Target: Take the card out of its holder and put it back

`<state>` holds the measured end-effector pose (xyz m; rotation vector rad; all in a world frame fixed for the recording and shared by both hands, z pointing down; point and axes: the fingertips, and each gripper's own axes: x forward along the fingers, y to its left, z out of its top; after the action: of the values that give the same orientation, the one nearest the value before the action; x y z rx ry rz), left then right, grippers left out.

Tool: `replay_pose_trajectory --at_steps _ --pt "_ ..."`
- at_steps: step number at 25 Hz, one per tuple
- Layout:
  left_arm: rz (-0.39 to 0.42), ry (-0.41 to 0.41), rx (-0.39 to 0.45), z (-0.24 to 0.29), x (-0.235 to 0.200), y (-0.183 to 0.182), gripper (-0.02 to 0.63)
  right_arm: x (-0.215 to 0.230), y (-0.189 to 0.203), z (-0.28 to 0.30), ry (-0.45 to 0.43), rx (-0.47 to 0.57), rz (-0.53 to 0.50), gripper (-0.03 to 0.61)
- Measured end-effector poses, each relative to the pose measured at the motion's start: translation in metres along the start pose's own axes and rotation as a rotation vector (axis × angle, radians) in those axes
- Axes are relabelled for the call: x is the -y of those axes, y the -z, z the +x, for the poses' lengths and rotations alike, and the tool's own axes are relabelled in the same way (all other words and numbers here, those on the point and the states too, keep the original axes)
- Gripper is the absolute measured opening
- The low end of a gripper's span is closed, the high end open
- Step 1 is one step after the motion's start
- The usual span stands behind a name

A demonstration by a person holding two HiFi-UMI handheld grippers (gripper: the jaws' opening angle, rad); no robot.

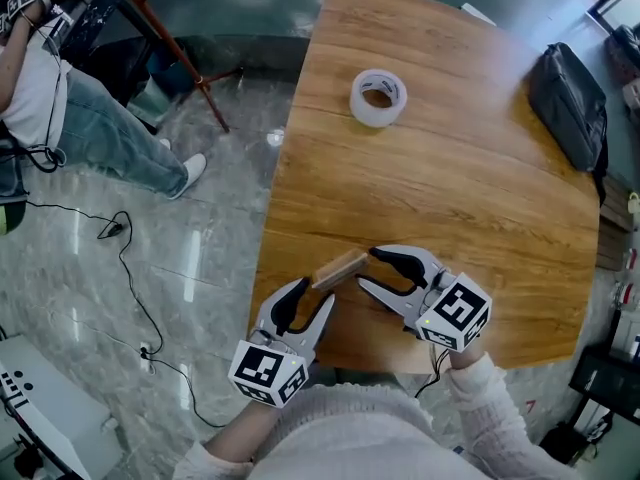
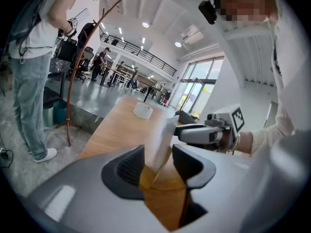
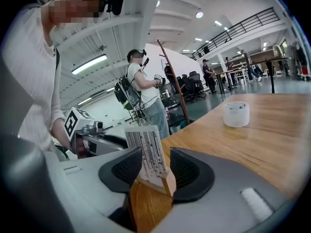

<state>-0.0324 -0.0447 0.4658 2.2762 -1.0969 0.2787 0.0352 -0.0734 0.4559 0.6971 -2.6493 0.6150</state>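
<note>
A small wooden card holder (image 1: pixel 340 267) sits near the table's front edge with a pale card standing in it. In the left gripper view the card (image 2: pixel 164 140) rises from the holder (image 2: pixel 148 176) between the jaws of my left gripper (image 2: pixel 158 161), with gaps on both sides. The right gripper view shows the printed card (image 3: pixel 146 152) in its holder (image 3: pixel 167 181) between the jaws of my right gripper (image 3: pixel 155 166), untouched. In the head view the left gripper (image 1: pixel 308 296) flanks the holder from the near left and the right gripper (image 1: pixel 368 268) from the right. Both are open.
A roll of clear tape (image 1: pixel 378 97) lies farther back on the wooden table (image 1: pixel 480 188). A black bag (image 1: pixel 568 103) rests at the right edge. A seated person (image 1: pixel 80 118), a red stand leg (image 1: pixel 170 43) and floor cables (image 1: pixel 125 258) are to the left.
</note>
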Motion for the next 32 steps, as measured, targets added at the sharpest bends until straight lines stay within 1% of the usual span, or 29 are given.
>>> replay_pose_trajectory --at_steps 3,6,9,11,12,18,24,29,32 --pt "-0.025 0.0 0.008 0.003 -0.002 -0.001 0.181 0.002 0.001 0.004 -0.012 0.001 0.004 0.176" --pt "-0.014 -0.008 0.006 0.005 -0.003 -0.002 0.175 0.005 -0.001 0.007 -0.015 0.016 0.007 0.175" --pt "0.0 -0.022 0.005 0.007 -0.003 -0.001 0.126 0.006 -0.004 0.008 -0.011 0.036 0.0 0.14" --pt "0.002 -0.027 0.007 0.008 -0.002 -0.001 0.07 0.004 -0.005 0.009 -0.01 0.043 -0.005 0.117" --pt "0.003 -0.03 0.007 0.008 -0.001 -0.001 0.063 0.004 -0.005 0.009 -0.006 0.047 -0.005 0.099" --pt "0.025 -0.052 -0.007 0.011 -0.002 -0.003 0.058 0.004 -0.008 0.01 0.032 0.069 -0.009 0.092" --pt "0.038 -0.052 0.02 0.009 -0.001 -0.011 0.058 0.004 -0.016 0.006 0.054 0.093 -0.006 0.084" --pt "0.019 -0.036 0.043 0.002 -0.001 -0.02 0.061 -0.003 -0.026 0.001 0.075 0.113 -0.026 0.071" --pt "0.032 -0.033 0.06 -0.002 0.002 -0.027 0.061 -0.007 -0.034 -0.002 0.09 0.124 -0.038 0.071"
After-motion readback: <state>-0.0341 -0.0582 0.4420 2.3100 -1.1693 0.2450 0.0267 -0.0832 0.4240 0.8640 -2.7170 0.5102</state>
